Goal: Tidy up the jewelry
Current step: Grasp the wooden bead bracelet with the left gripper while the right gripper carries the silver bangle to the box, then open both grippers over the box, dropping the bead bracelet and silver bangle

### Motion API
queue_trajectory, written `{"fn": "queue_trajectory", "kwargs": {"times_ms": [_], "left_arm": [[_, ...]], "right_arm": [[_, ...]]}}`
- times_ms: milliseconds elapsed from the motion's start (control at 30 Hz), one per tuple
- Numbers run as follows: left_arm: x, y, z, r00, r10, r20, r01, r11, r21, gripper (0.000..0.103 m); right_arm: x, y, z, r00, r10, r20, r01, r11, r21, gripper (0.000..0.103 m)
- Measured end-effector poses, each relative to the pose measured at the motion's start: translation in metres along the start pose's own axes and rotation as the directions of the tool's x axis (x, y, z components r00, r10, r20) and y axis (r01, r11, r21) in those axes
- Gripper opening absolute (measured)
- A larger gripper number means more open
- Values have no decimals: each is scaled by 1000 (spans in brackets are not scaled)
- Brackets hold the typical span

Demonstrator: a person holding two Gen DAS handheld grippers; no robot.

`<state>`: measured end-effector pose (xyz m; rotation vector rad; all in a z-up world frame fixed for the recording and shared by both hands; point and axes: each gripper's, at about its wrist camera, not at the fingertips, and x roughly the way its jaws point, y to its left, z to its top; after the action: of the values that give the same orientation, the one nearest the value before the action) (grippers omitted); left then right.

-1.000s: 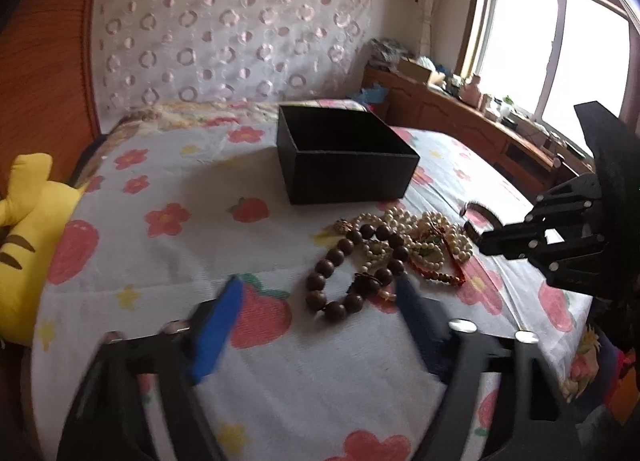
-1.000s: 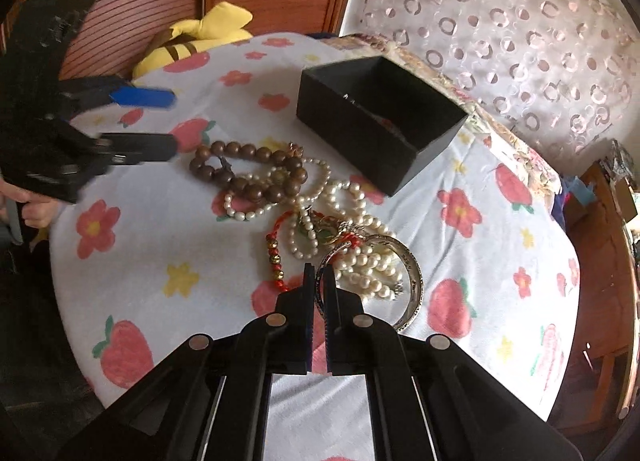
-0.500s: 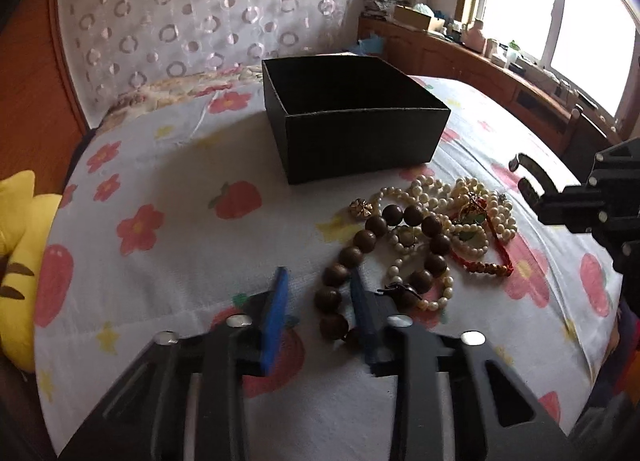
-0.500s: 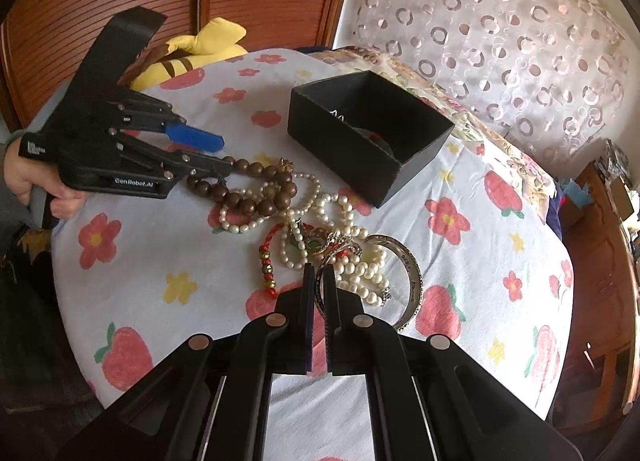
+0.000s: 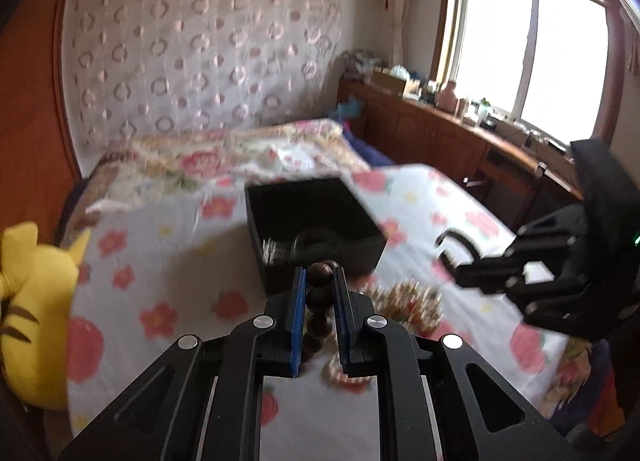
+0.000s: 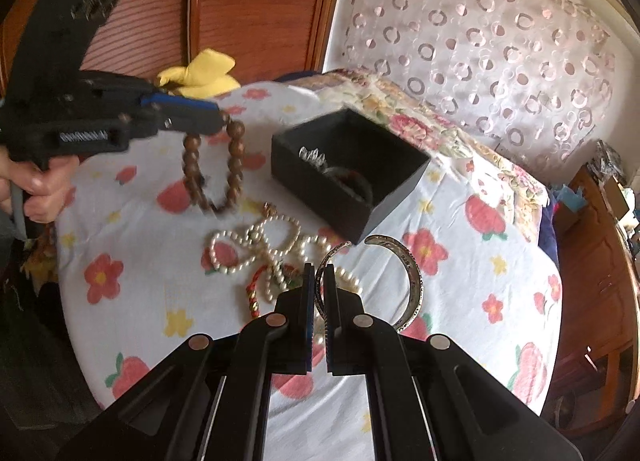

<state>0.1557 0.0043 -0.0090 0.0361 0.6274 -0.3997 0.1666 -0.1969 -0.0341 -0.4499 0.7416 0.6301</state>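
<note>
Since half a second ago, your left gripper (image 5: 320, 281) has lifted the wooden bead bracelet (image 6: 212, 165) off the bedspread (image 6: 132, 229); it now dangles clear of the cloth, at ten o'clock from the pearl strands (image 6: 256, 245) in the right wrist view. The blue-padded fingers (image 5: 298, 313) are clamped on its beads. Your right gripper (image 6: 318, 285) pinches one end of the silver cuff bangle (image 6: 412, 281), raised above the pearls. The black box (image 6: 400, 197) sits at twelve o'clock, some jewelry already inside. A yellow plush toy (image 5: 36, 301) lies at nine o'clock in the left wrist view.
</note>
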Motion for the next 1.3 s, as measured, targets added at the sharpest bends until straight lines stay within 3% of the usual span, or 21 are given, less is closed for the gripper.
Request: {"fn": "queue_trajectory", "kwargs": {"times_ms": [267, 567, 1033, 1300], "left_arm": [[-10, -1, 52, 996, 32, 78, -33, 999, 16, 12], [29, 11, 82, 996, 59, 68, -58, 998, -15, 12], [92, 34, 65, 996, 74, -51, -78, 995, -69, 12], [91, 42, 46, 995, 80, -59, -85, 992, -88, 17]], "right_arm": [[-3, -14, 30, 998, -6, 62, 5, 1000, 17, 5], [22, -32, 60, 992, 46, 121, -54, 997, 59, 6], [64, -51, 63, 988, 96, 119, -113, 983, 148, 6], [67, -51, 69, 982, 112, 149, -137, 977, 165, 5]]}}
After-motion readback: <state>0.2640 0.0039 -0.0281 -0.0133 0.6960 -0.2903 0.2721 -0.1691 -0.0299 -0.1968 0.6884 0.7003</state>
